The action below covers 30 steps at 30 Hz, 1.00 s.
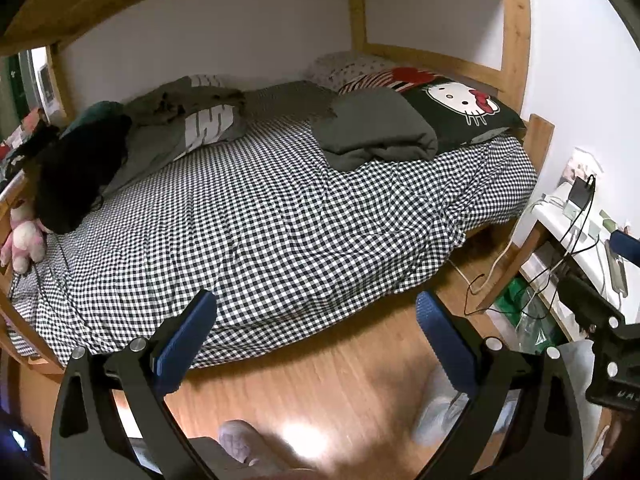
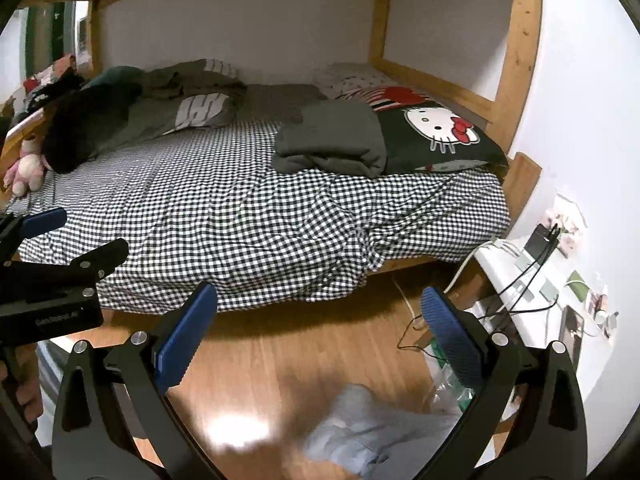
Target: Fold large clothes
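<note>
A folded dark grey garment (image 1: pixel 374 130) (image 2: pixel 334 142) lies on the checked bed sheet (image 1: pixel 260 224) (image 2: pixel 224 224) beside a cartoon-cat pillow (image 1: pixel 460 110) (image 2: pixel 440 136). Rumpled grey clothes (image 1: pixel 180 120) (image 2: pixel 168 108) and a black garment (image 1: pixel 76 176) (image 2: pixel 80 128) are heaped at the bed's far left. A pale grey-blue garment (image 2: pixel 360 432) (image 1: pixel 444 412) lies blurred on the wooden floor below the grippers. My left gripper (image 1: pixel 316 316) is open over the bed's near edge, holding nothing. My right gripper (image 2: pixel 320 312) is open above the floor, also holding nothing.
A wooden bunk frame (image 1: pixel 516 24) (image 2: pixel 520 40) surrounds the bed. A white desk (image 2: pixel 532 280) (image 1: pixel 572 224) with chargers and cables stands at right, with plastic bags (image 1: pixel 532 320) under it. A pink plush toy (image 1: pixel 24 240) (image 2: pixel 28 172) sits at the bed's left. A slippered foot (image 1: pixel 240 440) is on the floor.
</note>
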### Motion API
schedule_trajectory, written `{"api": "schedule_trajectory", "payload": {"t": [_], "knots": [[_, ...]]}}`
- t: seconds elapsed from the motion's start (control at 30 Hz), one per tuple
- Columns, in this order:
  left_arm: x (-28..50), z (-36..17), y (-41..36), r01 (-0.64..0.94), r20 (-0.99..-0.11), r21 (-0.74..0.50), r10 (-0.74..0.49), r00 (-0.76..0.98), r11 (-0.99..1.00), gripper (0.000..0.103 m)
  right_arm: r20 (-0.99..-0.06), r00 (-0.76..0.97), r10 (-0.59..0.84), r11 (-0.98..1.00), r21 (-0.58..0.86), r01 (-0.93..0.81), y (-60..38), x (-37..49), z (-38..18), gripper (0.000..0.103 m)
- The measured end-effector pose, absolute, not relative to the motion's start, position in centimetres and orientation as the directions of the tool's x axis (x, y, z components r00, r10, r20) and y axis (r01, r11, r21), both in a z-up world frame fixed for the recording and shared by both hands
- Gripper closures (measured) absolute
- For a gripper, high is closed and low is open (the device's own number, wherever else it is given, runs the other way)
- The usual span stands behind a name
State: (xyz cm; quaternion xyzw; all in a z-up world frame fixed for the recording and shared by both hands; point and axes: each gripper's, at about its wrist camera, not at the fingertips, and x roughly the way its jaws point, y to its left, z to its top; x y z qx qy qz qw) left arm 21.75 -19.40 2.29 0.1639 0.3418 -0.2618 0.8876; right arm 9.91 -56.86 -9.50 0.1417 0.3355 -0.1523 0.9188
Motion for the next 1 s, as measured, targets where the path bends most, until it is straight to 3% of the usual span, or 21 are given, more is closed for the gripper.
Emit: {"api": "schedule_trajectory", "payload": {"t": [1.0], "knots": [[21.65, 1.94, -19.07, 0.594, -0.707, 0.095, -0.366, 0.606, 0.799, 0.005, -0.648, 0.727, -0.226, 0.908, 0.130, 0.398, -56.89, 9.53, -9.25, 0.003]]}}
